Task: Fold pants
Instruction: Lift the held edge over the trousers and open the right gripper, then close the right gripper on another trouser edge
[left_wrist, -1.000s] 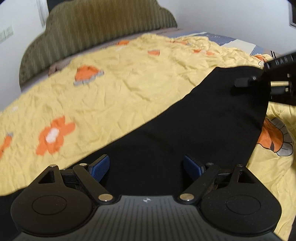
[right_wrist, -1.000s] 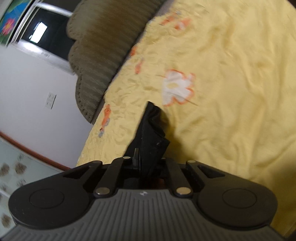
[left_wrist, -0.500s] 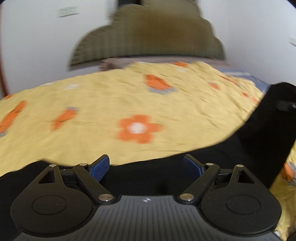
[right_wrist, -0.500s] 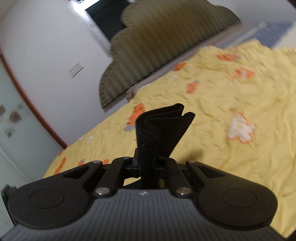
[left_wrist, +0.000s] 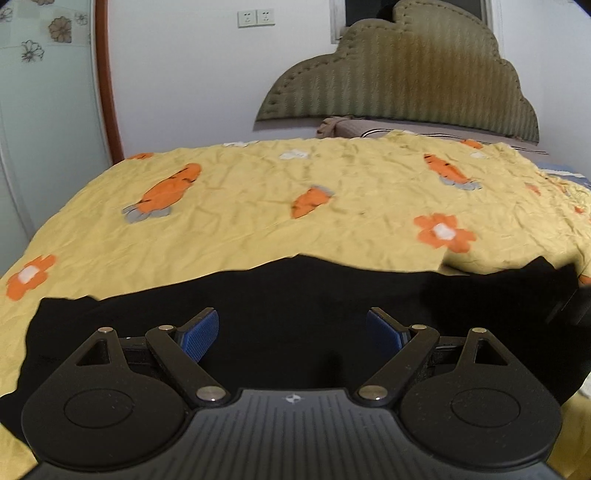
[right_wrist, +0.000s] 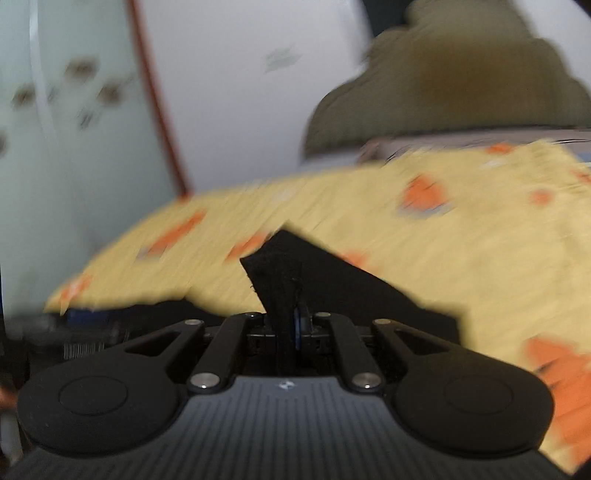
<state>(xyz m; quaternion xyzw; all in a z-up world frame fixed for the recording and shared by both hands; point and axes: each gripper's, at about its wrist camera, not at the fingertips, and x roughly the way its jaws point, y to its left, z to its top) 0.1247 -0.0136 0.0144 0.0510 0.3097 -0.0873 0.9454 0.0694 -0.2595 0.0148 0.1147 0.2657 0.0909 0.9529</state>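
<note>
The black pants (left_wrist: 295, 295) lie across the near part of the yellow bedspread (left_wrist: 258, 221). My left gripper (left_wrist: 291, 332) hovers over them, open, and nothing sits between its blue pads (left_wrist: 199, 336). In the blurred right wrist view my right gripper (right_wrist: 291, 325) is shut on an end of the pants (right_wrist: 280, 266). That end sticks up in a point above the fingers, and more black cloth (right_wrist: 369, 291) trails off to the right. The rest of the pants lies hidden below both grippers.
An olive padded headboard (left_wrist: 406, 74) stands against the white wall at the far side of the bed. A glass door with a brown frame (left_wrist: 107, 92) is on the left. The bedspread has orange flower and carrot prints.
Both views have swung left across the bed toward the door. The right gripper has rolled level and risen, still holding the pants end. The left gripper has stayed open over the pants.
</note>
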